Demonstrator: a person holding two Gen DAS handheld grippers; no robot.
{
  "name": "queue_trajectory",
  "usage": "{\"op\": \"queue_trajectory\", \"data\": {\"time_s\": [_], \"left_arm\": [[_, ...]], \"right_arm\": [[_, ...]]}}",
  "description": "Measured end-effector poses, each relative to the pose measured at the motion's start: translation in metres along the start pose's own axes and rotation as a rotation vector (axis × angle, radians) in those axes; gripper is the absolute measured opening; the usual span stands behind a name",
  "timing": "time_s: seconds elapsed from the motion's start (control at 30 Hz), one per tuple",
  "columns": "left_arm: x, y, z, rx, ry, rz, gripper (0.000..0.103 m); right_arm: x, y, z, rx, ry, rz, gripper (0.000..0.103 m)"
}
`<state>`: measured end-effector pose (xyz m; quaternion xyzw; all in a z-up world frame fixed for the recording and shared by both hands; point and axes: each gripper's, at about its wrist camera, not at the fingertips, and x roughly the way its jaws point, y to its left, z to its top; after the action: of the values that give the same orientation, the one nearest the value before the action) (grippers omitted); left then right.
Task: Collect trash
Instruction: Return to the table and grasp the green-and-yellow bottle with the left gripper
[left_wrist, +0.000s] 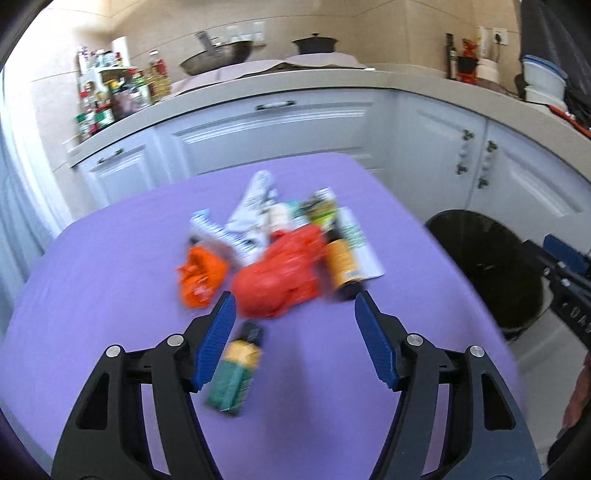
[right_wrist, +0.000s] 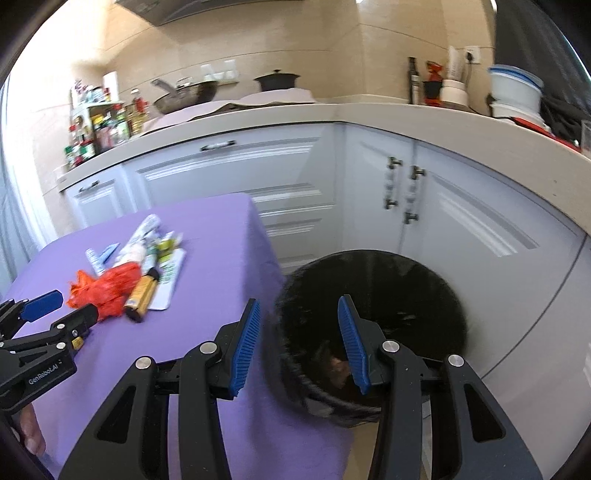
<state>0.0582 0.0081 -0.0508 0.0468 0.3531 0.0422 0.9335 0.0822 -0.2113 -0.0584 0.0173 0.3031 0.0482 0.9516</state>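
Left wrist view: left gripper (left_wrist: 294, 306) spread wide, nothing between the blue pads (left_wrist: 216, 343), hovering over a purple tablecloth (left_wrist: 92, 288) just short of the trash pile. Nearest, a small green and yellow carton (left_wrist: 236, 373) lying by the left pad; beyond it a crumpled red plastic bag (left_wrist: 280, 277), an orange wrapper (left_wrist: 201, 277) to its left, a dark bottle with a yellow label (left_wrist: 341, 264) to its right, a white packet with green print (left_wrist: 360, 240), and white printed wrappers (left_wrist: 255, 206) heaped behind. Print on all of these too blurred to read. Right wrist view: right gripper (right_wrist: 298, 317) partly spread, empty, held past the table's edge above a round black trash bin (right_wrist: 436, 295) standing on the pale floor (right_wrist: 554, 332) just beside the table; something brownish at the bin's bottom, not clear what. Same view, lower left: the left gripper's body lettered "GenRobot.AI", with part of a hand (right_wrist: 31, 428) under it. Behind table and bin, white cabinets (right_wrist: 229, 177) with dark handles under a pale countertop (right_wrist: 369, 110) bending round a corner. On the counter, a rack of jars and bottles (right_wrist: 96, 129) at the left, a wok (right_wrist: 188, 94), a dark lidded pot (right_wrist: 277, 81), stacked white bowls (right_wrist: 515, 90) at the right; beige tiled wall (right_wrist: 314, 37) with outlets above.
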Motion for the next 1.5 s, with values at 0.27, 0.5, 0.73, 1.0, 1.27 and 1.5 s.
{"op": "queue_trajectory", "data": {"time_s": [0.27,0.5,0.73,1.0,1.27,1.5], "left_arm": [[0.02,0.025,-0.018,-0.033,0.081,-0.025,0.067],[0.032,0.031,-0.025,-0.053,0.118,-0.064,0.059],[0.033,0.032,-0.03,-0.031,0.121,-0.105,0.023],[0.029,0.048,-0.031,-0.083,0.104,-0.109,0.023],[0.031,0.066,-0.027,-0.117,0.095,-0.098,0.023],[0.037,0.068,-0.03,-0.134,0.118,-0.096,0.024]], "right_arm": [[0.004,0.035,-0.004,-0.047,0.023,0.045,0.047],[0.007,0.051,-0.004,-0.069,0.033,0.059,0.048],[0.009,0.061,-0.003,-0.083,0.038,0.074,0.048],[0.012,0.079,-0.001,-0.114,0.039,0.103,0.048],[0.015,0.091,-0.002,-0.131,0.049,0.111,0.048],[0.014,0.092,-0.005,-0.131,0.053,0.113,0.048]]}}
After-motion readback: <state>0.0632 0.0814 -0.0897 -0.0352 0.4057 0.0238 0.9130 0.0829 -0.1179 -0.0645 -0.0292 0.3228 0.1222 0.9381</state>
